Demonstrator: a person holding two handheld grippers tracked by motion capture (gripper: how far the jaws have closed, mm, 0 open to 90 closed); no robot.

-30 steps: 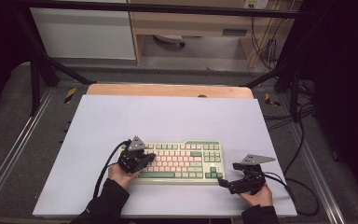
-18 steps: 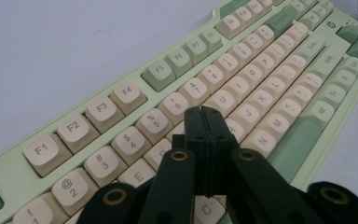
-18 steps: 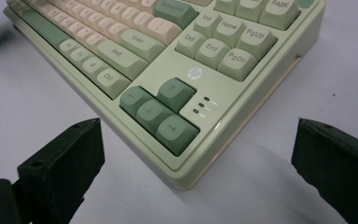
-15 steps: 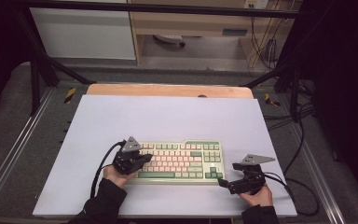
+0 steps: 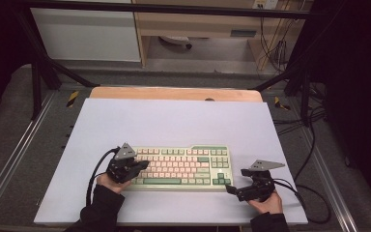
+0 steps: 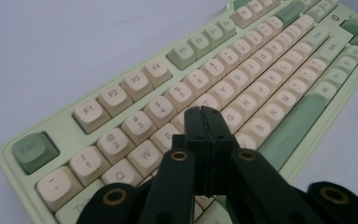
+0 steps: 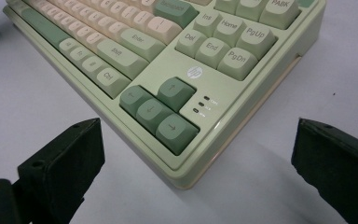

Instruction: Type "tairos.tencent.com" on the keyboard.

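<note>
A pale green keyboard (image 5: 183,166) with cream and green keys lies on the white mat, near its front edge. My left gripper (image 5: 144,165) is at the keyboard's left end, shut with nothing in it. In the left gripper view its closed tips (image 6: 205,114) sit over the cream letter keys (image 6: 242,100) of the upper rows; whether they touch a key I cannot tell. My right gripper (image 5: 232,189) rests low on the mat by the front right corner of the keyboard (image 7: 186,172), open. Its wide-set jaws stand either side of that corner, clear of it.
The white mat (image 5: 174,121) covers a wooden tabletop (image 5: 174,93) whose far edge shows behind it. Black cables (image 5: 309,193) trail off to the right of the mat. Metal frame rails run along both sides, and a white cabinet (image 5: 87,34) stands beyond the table.
My left gripper has slid a little to the left along the keyboard, still shut. The right gripper and the keyboard have not moved.
</note>
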